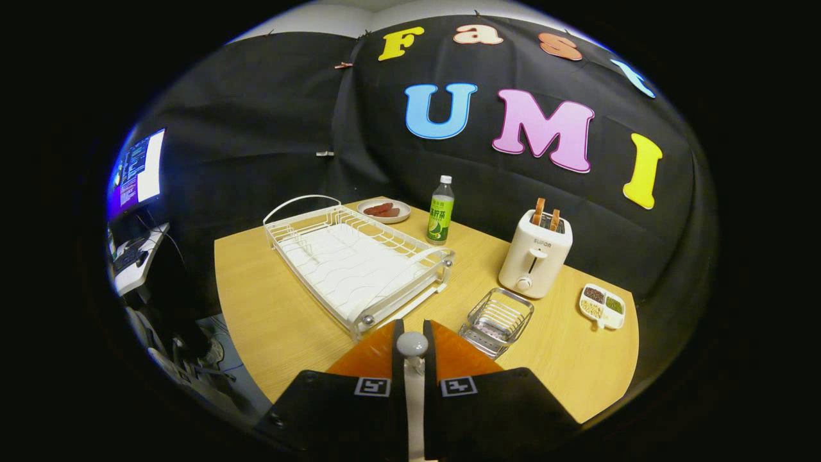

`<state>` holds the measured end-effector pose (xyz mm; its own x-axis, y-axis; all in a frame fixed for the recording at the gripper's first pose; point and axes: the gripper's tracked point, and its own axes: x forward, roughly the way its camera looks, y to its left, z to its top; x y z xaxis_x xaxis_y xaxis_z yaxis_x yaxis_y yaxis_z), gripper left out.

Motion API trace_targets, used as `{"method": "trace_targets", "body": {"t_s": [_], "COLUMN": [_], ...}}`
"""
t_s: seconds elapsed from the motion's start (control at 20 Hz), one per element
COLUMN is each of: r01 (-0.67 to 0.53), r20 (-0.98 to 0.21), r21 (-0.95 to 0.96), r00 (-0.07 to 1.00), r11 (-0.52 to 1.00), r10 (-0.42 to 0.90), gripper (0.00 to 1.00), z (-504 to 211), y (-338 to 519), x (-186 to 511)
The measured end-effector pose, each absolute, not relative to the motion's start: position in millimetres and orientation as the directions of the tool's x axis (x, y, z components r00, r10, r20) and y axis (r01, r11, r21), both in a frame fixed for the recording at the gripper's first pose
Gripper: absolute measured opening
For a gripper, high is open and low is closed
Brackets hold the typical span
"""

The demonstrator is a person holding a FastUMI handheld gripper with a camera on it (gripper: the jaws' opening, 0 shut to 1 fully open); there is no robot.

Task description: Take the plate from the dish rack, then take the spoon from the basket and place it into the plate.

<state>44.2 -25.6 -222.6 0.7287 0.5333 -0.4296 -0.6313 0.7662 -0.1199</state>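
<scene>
My gripper (412,330) is shut on a white spoon (411,344). The spoon's round end sticks up between the fingertips and its handle runs back down between the fingers. Directly under and just ahead of the fingers lies an orange plate (465,358) on the wooden table (276,321); the fingers hide most of it. The white wire dish rack (356,263) stands beyond the fingers to the left with nothing in it. A small metal wire basket (497,321) sits just right of the fingertips, with nothing visible inside.
A white toaster (535,256) holding two slices stands beyond the basket. A green bottle (440,218) and a small dish of sausages (383,210) stand behind the rack. A divided snack dish (603,306) lies right of the toaster. A desk with a monitor (138,170) is far left.
</scene>
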Motion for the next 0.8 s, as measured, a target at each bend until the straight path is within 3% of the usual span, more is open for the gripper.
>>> {"method": "trace_targets", "body": {"t_s": [0.25, 0.45, 0.75, 0.8], "r01": [-0.624, -0.655, -0.624, -0.613], "r20": [-0.484, -0.531, -0.604, -0.604], "r21": [-0.123, -0.072, 0.047, 0.072], "r00": [0.716, 0.664, 0.604, 0.601], "r11": [0.771, 0.752, 0.78, 0.786], "r10": [0.502, 0.527, 0.52, 0.524], "gripper": [0.14, 0.21, 0.46, 0.59], "z": [-248, -260, -277, -273], "y": [-38, -31, -24, -23], "x": [34, 18, 2, 4]}}
